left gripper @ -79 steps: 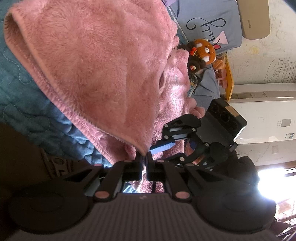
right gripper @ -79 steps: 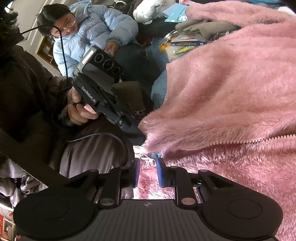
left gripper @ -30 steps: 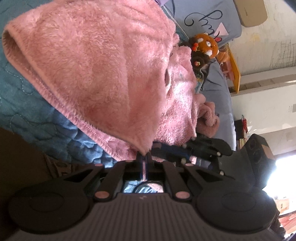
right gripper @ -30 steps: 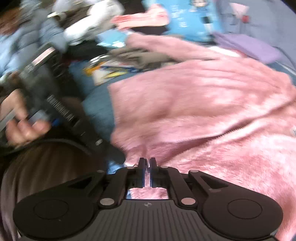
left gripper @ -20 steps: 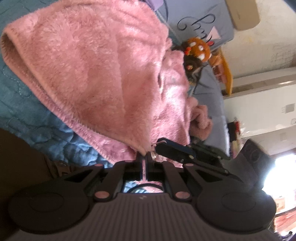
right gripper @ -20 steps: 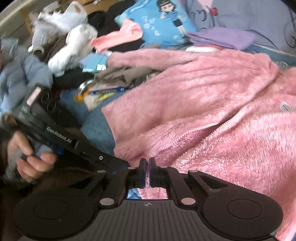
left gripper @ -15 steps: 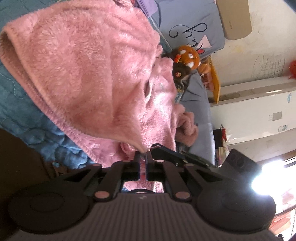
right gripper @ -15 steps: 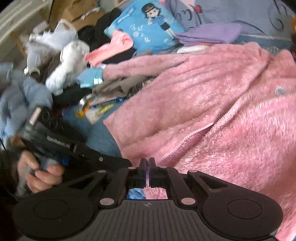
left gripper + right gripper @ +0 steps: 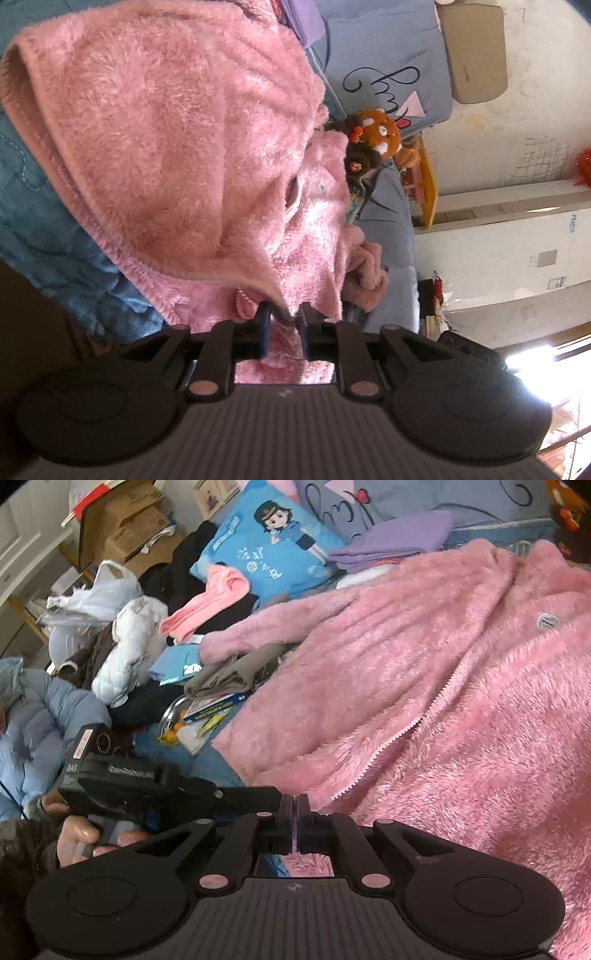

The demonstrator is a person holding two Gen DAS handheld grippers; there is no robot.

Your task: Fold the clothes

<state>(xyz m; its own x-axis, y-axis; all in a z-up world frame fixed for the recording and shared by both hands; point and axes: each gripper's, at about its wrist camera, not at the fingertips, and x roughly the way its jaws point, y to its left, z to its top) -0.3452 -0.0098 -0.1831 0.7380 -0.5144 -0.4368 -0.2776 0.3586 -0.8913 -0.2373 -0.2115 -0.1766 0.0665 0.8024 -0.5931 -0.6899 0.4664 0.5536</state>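
Observation:
A fluffy pink zip-up jacket (image 9: 461,686) lies spread on the bed, its zipper (image 9: 399,734) running up the front. It fills the left wrist view (image 9: 177,147) too. My left gripper (image 9: 282,328) is open, its jaws a little apart with the jacket's hem edge slipping out between them. My right gripper (image 9: 294,812) is shut on the jacket's bottom hem near the zipper end. In the right wrist view the left gripper's body (image 9: 155,782) lies just left of the right fingertips, held by a hand.
A blue quilted bedcover (image 9: 33,206) lies under the jacket. A plush toy (image 9: 373,140) and a grey-blue pillow (image 9: 384,55) sit beyond it. A blue cartoon cushion (image 9: 266,546), loose clothes (image 9: 207,602), a book (image 9: 214,709) and a light blue puffer jacket (image 9: 33,731) crowd the left.
My left gripper has opened and let the hem corner go. My right gripper closed on the hem about a second ago and has stayed shut while the view swung up over the jacket.

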